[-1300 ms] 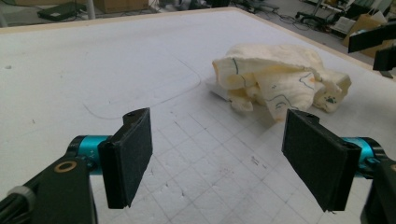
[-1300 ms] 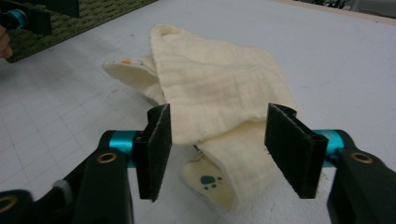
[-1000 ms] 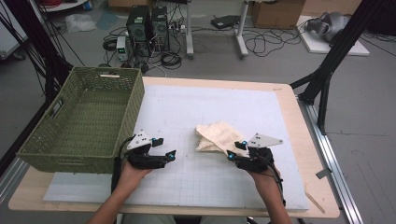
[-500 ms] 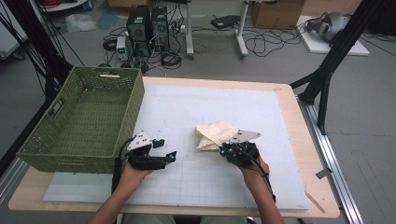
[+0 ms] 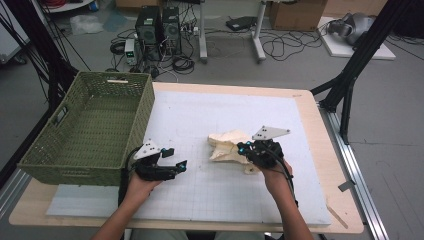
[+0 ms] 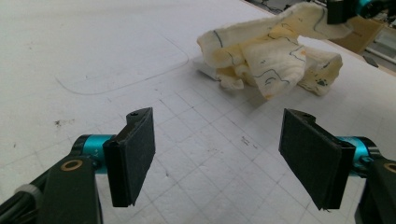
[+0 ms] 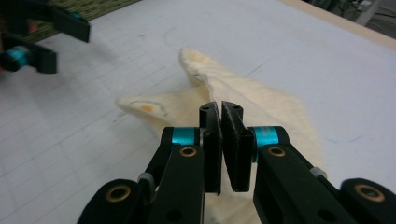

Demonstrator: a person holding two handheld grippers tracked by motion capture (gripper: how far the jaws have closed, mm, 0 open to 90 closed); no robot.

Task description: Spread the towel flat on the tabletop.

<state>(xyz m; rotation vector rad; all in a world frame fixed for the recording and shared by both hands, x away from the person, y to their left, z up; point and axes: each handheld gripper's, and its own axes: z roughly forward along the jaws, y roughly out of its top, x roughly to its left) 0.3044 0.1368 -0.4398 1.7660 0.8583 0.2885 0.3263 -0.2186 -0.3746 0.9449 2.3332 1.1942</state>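
Note:
A crumpled cream cloth (image 5: pixel 224 145) with blue line marks lies on the white gridded mat (image 5: pixel 200 107) right of centre. My right gripper (image 5: pixel 243 149) is at its right edge. Its jaws have just been closing and are now shut on a fold of the cloth (image 7: pixel 275 105), as the right gripper view (image 7: pixel 220 108) shows. In the left gripper view that corner of the cloth (image 6: pixel 261 51) is raised off the mat by the right gripper (image 6: pixel 338 10). My left gripper (image 5: pixel 176 167) rests low over the mat left of the cloth, jaws wide open (image 6: pixel 217 140) with nothing between them.
A green woven basket (image 5: pixel 137 117) stands at the table's left, close behind the left hand. The wooden table edge (image 5: pixel 320 150) runs along the right of the mat. Cables and computer boxes (image 5: pixel 160 25) lie on the floor beyond the table.
The right hand moved left onto the cloth's right edge, its jaws closed on a fold, and that edge now lifts slightly. The left hand stayed put, jaws still open.

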